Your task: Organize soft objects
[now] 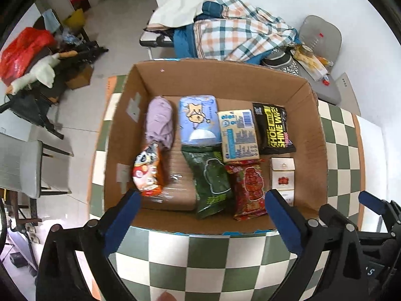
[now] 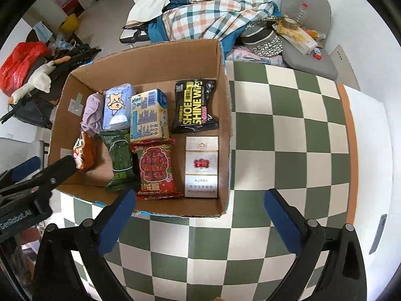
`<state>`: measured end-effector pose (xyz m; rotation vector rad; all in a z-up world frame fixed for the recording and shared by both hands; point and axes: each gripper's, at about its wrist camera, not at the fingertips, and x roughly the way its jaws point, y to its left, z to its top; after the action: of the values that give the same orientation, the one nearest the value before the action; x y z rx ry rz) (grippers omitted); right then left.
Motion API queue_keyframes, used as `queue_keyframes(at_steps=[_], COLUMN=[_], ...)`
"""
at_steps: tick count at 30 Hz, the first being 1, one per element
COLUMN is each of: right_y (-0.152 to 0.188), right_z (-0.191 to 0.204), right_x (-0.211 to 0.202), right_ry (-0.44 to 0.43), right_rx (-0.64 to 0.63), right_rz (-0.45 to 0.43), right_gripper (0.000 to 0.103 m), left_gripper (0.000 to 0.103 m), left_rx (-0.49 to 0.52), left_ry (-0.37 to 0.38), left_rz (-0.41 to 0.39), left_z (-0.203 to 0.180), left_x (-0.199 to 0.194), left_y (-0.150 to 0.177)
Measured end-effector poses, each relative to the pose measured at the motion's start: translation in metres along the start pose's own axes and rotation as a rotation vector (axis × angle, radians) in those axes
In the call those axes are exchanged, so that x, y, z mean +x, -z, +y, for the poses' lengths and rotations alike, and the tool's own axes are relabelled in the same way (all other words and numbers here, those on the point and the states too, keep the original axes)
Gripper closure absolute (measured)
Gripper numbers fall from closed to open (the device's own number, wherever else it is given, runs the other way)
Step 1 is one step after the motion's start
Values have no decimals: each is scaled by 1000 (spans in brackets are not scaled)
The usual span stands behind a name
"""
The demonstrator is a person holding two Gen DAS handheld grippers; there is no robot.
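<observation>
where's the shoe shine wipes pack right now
The shoe shine wipes pack lies flat in the cardboard box, at its far right corner in both wrist views, right of the yellow tissue pack and beyond the white cartons.

**What the views leave unclear**

The orange snack bag (image 1: 149, 173) is smeared by blur, its print unreadable. The white carton (image 1: 283, 178) is partly hidden behind a finger (image 1: 283, 222) of the left claw. The picture's edge cuts off the counter (image 2: 288, 130). The bottle (image 2: 302, 12) looks perhaps empty.
</observation>
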<state>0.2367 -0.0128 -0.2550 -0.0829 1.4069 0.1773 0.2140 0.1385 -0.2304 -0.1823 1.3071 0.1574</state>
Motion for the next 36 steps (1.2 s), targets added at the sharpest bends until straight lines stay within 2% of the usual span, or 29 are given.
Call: queue_keyframes(at_steps=[6,11,14,20,25,29,31,36], right_y=[5,13,24,62,95,115,124,138], right_z=[0,-2,-6,-10,-12,-10,-8,-7], right_x=[-10,-38,-71,-163,-230,-260,-272,-288], right_ry=[5,0,-21,-38,-15,-11,-11,-7], right_rx=[9,4,9,2,-3,-15,-27,-37], right_rz=[-25,-64,-104,-243,-357,-397,-406,-421], right_gripper=[0,0,0,0,0,0,0,0], left_gripper=[1,1,1,1,1,1,1,1], left_rx=[-17,-19,-21,-20,-2,1,3,-3], left_ry=[-11,4,14,24,12,18,-3,-18], left_rz=[-30,-87,-138,-245,-293,-316,-339,-366], left_z=[5,5,2,-3,-9,-12,-13,-12], left_x=[-17,-59,-102,-178,-218,-241,-251,-265], left_y=[6,16,29,59,83,99,104,112])
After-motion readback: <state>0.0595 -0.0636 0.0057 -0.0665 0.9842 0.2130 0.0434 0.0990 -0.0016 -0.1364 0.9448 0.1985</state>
